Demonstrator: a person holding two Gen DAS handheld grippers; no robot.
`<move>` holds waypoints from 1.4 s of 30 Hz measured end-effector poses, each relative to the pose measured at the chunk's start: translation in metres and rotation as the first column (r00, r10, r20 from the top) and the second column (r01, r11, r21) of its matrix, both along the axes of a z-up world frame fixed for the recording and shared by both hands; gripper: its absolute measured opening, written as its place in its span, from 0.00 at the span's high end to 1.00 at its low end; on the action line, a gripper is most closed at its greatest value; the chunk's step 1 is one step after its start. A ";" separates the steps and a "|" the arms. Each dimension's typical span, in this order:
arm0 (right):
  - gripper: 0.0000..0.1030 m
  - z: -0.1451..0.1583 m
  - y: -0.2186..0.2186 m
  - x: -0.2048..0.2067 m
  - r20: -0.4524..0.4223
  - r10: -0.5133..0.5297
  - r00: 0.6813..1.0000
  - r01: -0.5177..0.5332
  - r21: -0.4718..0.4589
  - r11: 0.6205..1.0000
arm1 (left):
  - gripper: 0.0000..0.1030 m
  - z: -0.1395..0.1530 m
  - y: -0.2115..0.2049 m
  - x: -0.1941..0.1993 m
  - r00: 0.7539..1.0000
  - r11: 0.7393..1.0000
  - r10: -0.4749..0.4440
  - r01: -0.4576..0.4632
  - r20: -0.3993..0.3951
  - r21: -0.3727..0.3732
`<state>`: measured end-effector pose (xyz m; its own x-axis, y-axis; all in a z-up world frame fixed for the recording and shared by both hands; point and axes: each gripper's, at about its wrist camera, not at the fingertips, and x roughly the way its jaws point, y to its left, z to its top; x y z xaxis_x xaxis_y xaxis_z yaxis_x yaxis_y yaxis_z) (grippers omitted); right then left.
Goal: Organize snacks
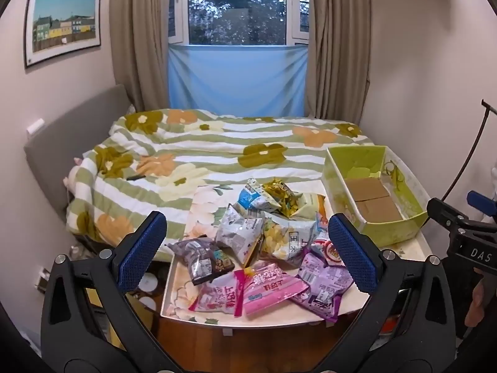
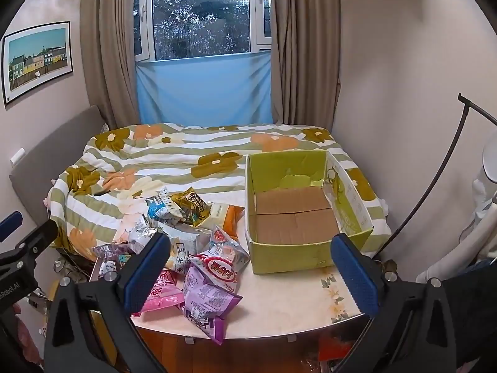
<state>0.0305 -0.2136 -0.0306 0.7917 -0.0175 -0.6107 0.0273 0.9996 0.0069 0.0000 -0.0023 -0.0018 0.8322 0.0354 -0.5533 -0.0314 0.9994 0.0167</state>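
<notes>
A pile of snacks (image 1: 264, 248) sits on the counter (image 2: 289, 307) by the bed (image 1: 192, 155). A green box (image 2: 298, 205) stands just beside the pile, on its right (only brown cardboard shows inside). The left gripper (image 1: 248, 255) hangs over the snacks with its blue pads wide apart, holding nothing. The right gripper (image 2: 251, 273) is wide apart too, between the pile and the box, above the counter's near edge.

floral duvet (image 1: 198, 152), framed picture (image 1: 63, 26), curtains (image 2: 105, 49), window (image 1: 236, 6)
</notes>
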 end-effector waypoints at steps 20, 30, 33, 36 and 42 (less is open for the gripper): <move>0.00 0.000 -0.002 0.002 0.006 0.002 1.000 -0.002 0.014 1.000 | 0.01 0.003 -0.003 -0.001 1.000 1.000 0.003 -0.003 0.000 -0.011; 0.00 -0.001 -0.002 0.002 0.006 0.002 1.000 -0.002 0.021 1.000 | 0.00 0.002 -0.006 0.000 1.000 1.000 0.004 -0.004 -0.006 -0.017; 0.00 -0.001 -0.002 0.004 0.005 0.002 1.000 -0.002 0.022 1.000 | 0.00 0.002 -0.006 0.000 1.000 1.000 0.004 -0.004 -0.006 -0.018; 0.00 -0.001 -0.002 0.004 0.005 0.003 1.000 -0.003 0.024 1.000 | 0.00 0.001 -0.006 0.001 1.000 1.000 0.005 -0.005 -0.008 -0.018; 0.00 0.001 -0.002 0.004 0.004 0.004 1.000 -0.004 0.026 1.000 | 0.00 -0.003 -0.003 0.004 1.000 1.000 0.017 -0.018 -0.020 -0.022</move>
